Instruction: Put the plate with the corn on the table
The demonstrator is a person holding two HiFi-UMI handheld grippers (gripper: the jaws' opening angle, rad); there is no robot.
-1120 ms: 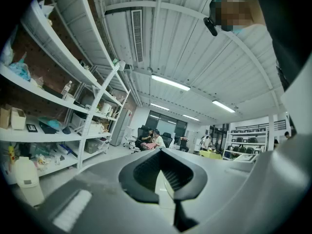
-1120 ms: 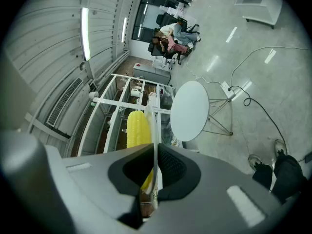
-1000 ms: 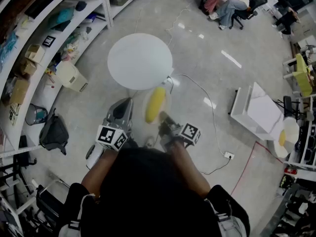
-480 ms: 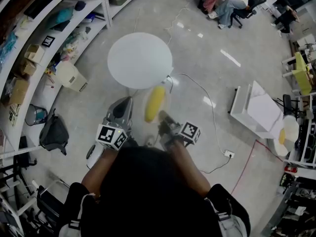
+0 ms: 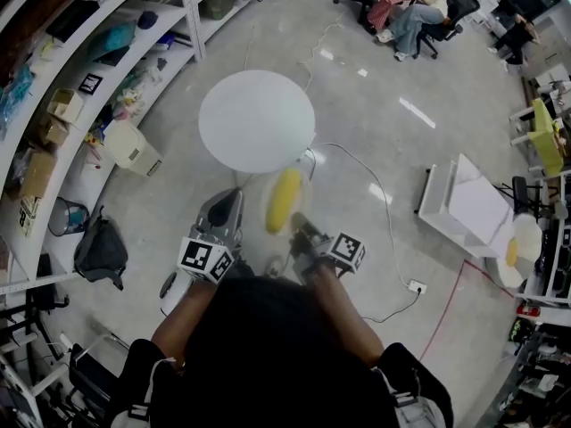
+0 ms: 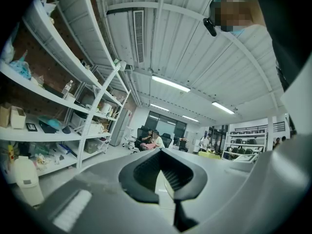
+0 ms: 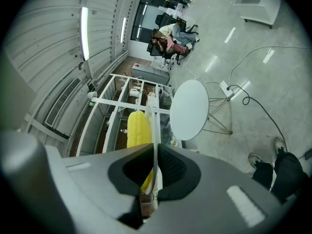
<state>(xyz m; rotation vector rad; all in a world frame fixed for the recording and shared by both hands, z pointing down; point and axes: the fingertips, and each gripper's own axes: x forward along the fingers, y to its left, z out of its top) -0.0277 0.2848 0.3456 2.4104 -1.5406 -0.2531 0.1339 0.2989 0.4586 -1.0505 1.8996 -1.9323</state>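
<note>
Round white tabletop (image 5: 256, 120) is ahead, not yet under the load. The right gripper (image 5: 296, 223) has its jaws clenched on the rim of the thin clear plate (image 7: 154, 130), which carries the yellow corn cob (image 5: 284, 200) over the floor. It's an edge-only pinch, so any tilt could roll the cob off or slip the plate; left gripper (image 5: 223, 210) jaws closed, empty.

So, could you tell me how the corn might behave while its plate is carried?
The corn is rounded and lies unsecured on a clear plate, so it may well roll if the plate tilts. The right gripper pinches only the plate's thin rim, so it could pivot.
</note>
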